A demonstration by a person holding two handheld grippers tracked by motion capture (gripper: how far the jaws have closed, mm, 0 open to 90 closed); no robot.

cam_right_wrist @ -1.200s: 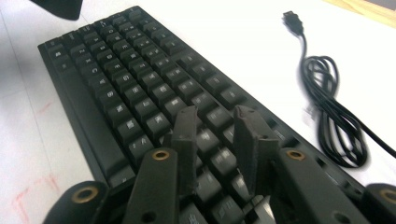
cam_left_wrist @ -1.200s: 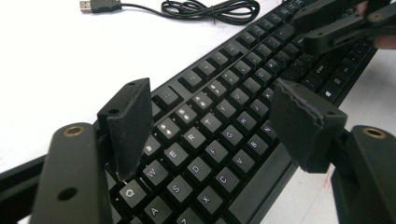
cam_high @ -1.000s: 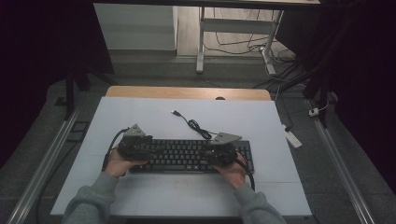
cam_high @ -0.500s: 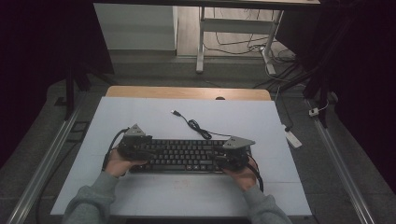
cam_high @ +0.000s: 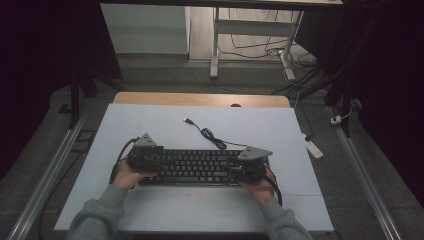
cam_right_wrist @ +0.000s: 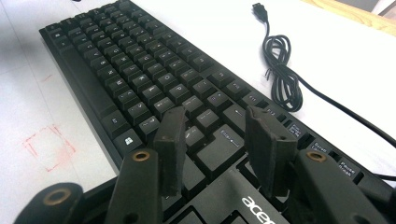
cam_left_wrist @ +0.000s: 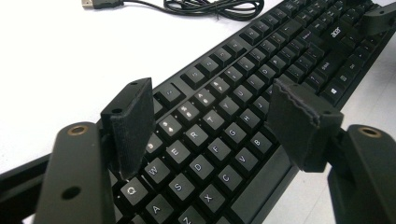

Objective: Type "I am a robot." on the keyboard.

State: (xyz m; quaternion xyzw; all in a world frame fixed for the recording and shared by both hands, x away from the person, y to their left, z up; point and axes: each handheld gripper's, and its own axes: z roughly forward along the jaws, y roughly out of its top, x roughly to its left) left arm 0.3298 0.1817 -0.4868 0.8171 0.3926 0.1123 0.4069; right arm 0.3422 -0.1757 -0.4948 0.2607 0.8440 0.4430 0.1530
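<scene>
A black Acer keyboard point(cam_high: 197, 167) lies along the near middle of the white table. Its black cable point(cam_high: 210, 135) is coiled behind it and ends in a USB plug point(cam_high: 187, 120). My left gripper point(cam_high: 162, 162) hovers over the keyboard's left end, open, its pads above the letter keys point(cam_left_wrist: 212, 93) without touching them. My right gripper point(cam_high: 232, 167) is over the right end, open, its jaws having just been opening. Between its pads point(cam_right_wrist: 215, 116) I see the Enter key area, nothing clamped. The keyboard point(cam_right_wrist: 140, 70) and cable point(cam_right_wrist: 280, 74) stretch away in the right gripper view.
The white table top point(cam_high: 150, 120) has a wooden strip point(cam_high: 200, 99) along its far edge. A faint red square mark point(cam_right_wrist: 49, 147) lies in front of the keyboard. A white power strip point(cam_high: 312, 147) lies on the floor to the right. Metal rails point(cam_high: 45, 180) flank the table.
My right gripper has shifted a little to the right along the keyboard toward its right end. The left gripper and the keyboard have stayed put.
</scene>
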